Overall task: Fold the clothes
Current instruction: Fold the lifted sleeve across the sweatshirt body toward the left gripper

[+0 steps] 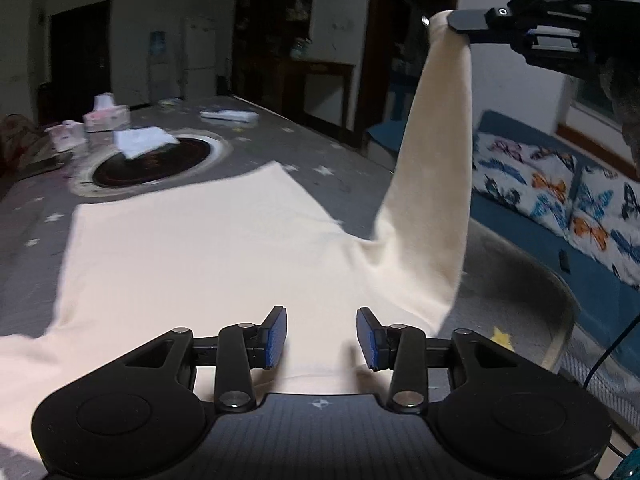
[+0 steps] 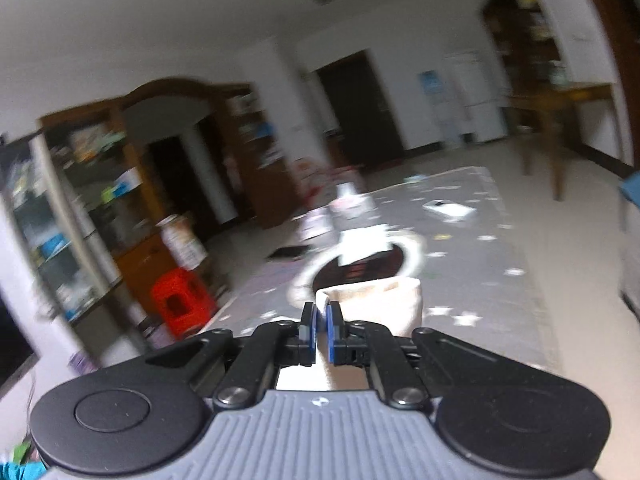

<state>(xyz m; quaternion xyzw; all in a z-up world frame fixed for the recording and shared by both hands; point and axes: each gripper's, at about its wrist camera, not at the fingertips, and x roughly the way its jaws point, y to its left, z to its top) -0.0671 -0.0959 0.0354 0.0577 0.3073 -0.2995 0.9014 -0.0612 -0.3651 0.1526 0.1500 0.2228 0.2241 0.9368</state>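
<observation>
A cream long-sleeved top (image 1: 200,248) lies flat on a grey star-patterned table (image 1: 320,140). My left gripper (image 1: 321,336) is open, hovering just above the top's near edge, with nothing between its blue pads (image 1: 276,336). My right gripper (image 2: 321,332) is shut on the cuff of the right sleeve (image 2: 372,300) and holds it high above the table. In the left wrist view the right gripper (image 1: 460,24) is at the upper right, with the sleeve (image 1: 432,160) hanging stretched from it down to the top's body.
A round dark hotplate (image 1: 156,160) is set into the table beyond the top, with a folded white cloth (image 1: 140,140) on it. Tissue boxes (image 1: 106,114) stand at the far left. A butterfly-patterned sofa (image 1: 560,200) is on the right. A red stool (image 2: 180,300) stands on the floor.
</observation>
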